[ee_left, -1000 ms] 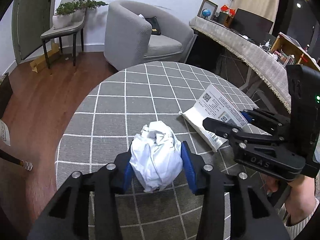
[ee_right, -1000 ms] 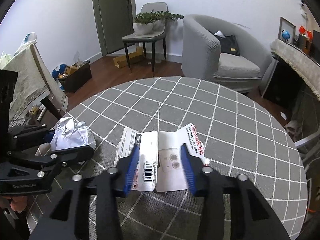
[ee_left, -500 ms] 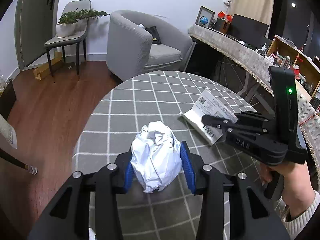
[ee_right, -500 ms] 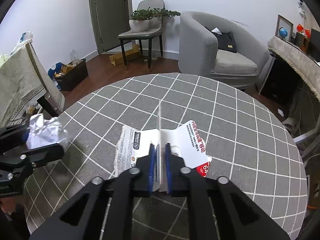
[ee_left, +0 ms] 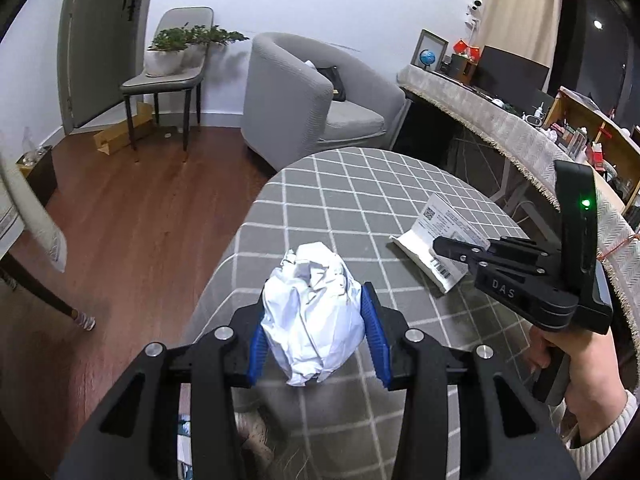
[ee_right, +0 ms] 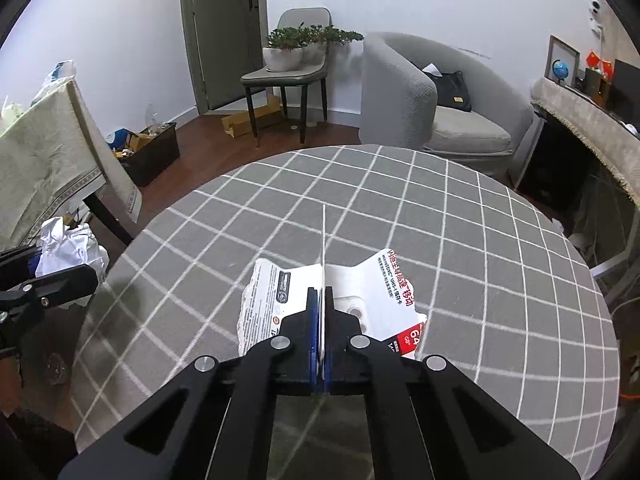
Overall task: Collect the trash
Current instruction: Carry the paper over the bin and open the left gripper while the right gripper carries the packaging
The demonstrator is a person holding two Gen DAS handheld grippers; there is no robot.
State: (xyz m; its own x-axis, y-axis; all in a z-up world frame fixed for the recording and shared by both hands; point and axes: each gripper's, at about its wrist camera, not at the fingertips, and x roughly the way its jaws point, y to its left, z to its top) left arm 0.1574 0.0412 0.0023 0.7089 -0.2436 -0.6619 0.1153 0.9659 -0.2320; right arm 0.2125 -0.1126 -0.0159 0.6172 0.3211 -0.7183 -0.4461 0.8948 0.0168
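we see our left claw (ee_left: 316, 334) clenched on a crumpled ball of white paper (ee_left: 313, 312), its blue pads (ee_left: 376, 340) pressed against both sides of the wad. in the left wrist view the ball sits between the fingers near the edge of the round tabletop (ee_left: 360, 184), which is covered in a grey cloth with a white grid; we cannot tell whether the wad touches the cloth. in the right wrist view the same wad (ee_right: 70, 246) shows at the far left, beyond the tabletop's rim (ee_right: 520, 264) and over the wooden floor (ee_right: 200, 152), gripped by the left claw (ee_right: 24, 270).

our right claw (ee_right: 320, 330) is clamped tight on a torn piece of card packaging (ee_right: 384, 284), white with red and black print and a barcode panel. the blue pads (ee_right: 312, 320) nearly meet, pinching a thin upright fold at the middle of the pack, while the two halves spread to either side just above the cloth. from the left wrist view the right claw (ee_left: 444, 248) comes in from the right with a green light on its body, and the packaging (ee_left: 440, 232) lies flat-looking at its tip, well apart from the paper ball. a hand (ee_left: 580, 364) in a pale sleeve grips its handle.

behind the tabletop stand a grey armchair (ee_right: 440, 100) with a black bag on its seat, and a chair (ee_right: 292, 68) carrying potted plants.
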